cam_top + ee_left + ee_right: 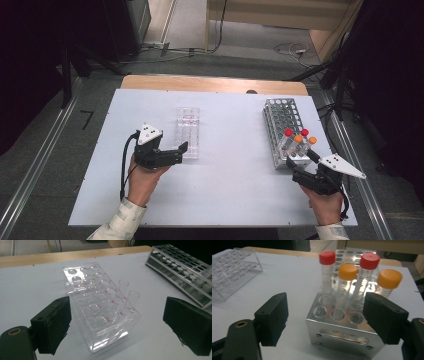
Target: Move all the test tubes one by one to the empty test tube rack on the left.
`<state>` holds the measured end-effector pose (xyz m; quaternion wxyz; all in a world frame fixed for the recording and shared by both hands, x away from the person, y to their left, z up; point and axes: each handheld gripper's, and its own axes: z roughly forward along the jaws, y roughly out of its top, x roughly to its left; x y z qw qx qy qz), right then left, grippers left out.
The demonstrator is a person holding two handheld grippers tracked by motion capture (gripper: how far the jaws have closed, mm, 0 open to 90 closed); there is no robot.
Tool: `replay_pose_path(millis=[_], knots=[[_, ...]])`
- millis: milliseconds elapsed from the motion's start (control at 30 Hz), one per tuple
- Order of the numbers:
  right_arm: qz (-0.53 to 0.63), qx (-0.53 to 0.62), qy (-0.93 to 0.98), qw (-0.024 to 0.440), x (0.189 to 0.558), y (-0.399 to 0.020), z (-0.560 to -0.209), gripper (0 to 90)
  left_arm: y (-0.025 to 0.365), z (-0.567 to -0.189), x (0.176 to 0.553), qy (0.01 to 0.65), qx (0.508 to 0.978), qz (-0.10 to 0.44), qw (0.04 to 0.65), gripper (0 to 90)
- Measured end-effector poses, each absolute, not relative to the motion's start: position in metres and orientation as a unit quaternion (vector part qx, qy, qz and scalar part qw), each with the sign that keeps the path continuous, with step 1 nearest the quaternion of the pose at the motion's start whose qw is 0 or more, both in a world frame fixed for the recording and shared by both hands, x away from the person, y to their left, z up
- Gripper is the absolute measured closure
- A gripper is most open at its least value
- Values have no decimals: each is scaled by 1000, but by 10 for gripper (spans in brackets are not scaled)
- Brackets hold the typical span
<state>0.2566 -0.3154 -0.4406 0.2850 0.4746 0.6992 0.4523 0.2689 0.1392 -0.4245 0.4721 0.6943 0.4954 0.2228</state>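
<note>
Two racks stood on the pale grey rectangular tabletop [225, 175]: a clear acrylic test-tube rack [187, 132] at about ten o'clock from the table's centre, and a perforated silver metal tube rack [286, 131] at about two o'clock. Four capped plastic tubes sat upright in the near end of the metal rack, two with red screw caps [327, 257] and two with orange screw caps [347, 271]; in the right gripper view the orange-capped pair stood at roughly one and three o'clock of the left red one. The right gripper [300, 167] lay low at about five o'clock of the table, just short of the metal rack's near end, held in the person's right hand [325, 204]. Its black jaws stood well apart, one either side of the rack's front corner in the right gripper view, with the pads pressing on nothing; the capped tubes rose behind that gap, untouched. The left gripper [176, 152] sat at about eight o'clock, gripped by the left hand [144, 182] and pointing toward three o'clock at the near end of the acrylic rack. Its jaws were spread wide, and in the left gripper view the acrylic rack stood between and beyond them without contact. Two open clear glass tubes [130, 302] leaned in that rack's near right holes, at about one o'clock of its centre.
</note>
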Motion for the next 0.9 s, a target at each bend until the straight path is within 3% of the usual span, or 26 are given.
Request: replay_pose_path(millis=[433,733,900], knots=[[422,513,681,308,282,-337,-449,405,137,-425,269,496,694,218,473,88],[414,528,671,316,293,-345,-453,607,137,-426,270,496,695,218,473,88],[411,532,670,316,297,-346,-455,641,136,-426,270,496,696,219,471,88]])
